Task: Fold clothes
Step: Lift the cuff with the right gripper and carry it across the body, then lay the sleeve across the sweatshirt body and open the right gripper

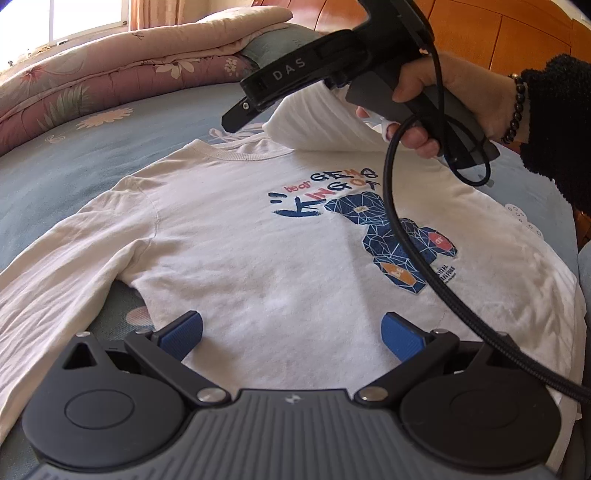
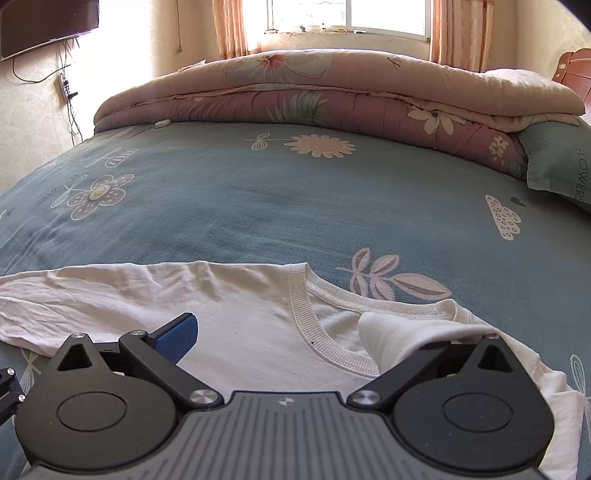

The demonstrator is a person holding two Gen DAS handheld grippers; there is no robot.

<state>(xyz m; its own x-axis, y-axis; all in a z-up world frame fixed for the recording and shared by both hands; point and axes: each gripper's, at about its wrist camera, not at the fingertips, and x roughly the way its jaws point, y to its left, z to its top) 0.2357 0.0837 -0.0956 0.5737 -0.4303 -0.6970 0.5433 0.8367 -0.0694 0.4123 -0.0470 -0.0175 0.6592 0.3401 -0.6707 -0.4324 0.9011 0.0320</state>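
A white long-sleeved shirt (image 1: 258, 240) with a blue bear print (image 1: 388, 236) lies front up on the bed. My left gripper (image 1: 291, 332) is open just above the shirt's side, its blue pads (image 1: 184, 332) wide apart and empty. My right gripper (image 2: 291, 339) hovers over the collar (image 2: 306, 306); its jaws stand wide apart. The shirt's sleeve (image 2: 391, 339) is draped over the right finger and hides its pad. From the left wrist view the right gripper's body (image 1: 295, 81) hangs above the folded-over sleeve (image 1: 317, 125). The other sleeve (image 1: 55, 280) lies stretched out.
The bed has a blue-green flowered sheet (image 2: 258, 199). A folded pink quilt (image 2: 332, 96) lies along the far edge, with a green pillow (image 2: 554, 162) beside it. A wooden headboard (image 1: 498, 29) and a window (image 2: 351, 14) stand behind. A black cable (image 1: 399, 221) crosses the shirt.
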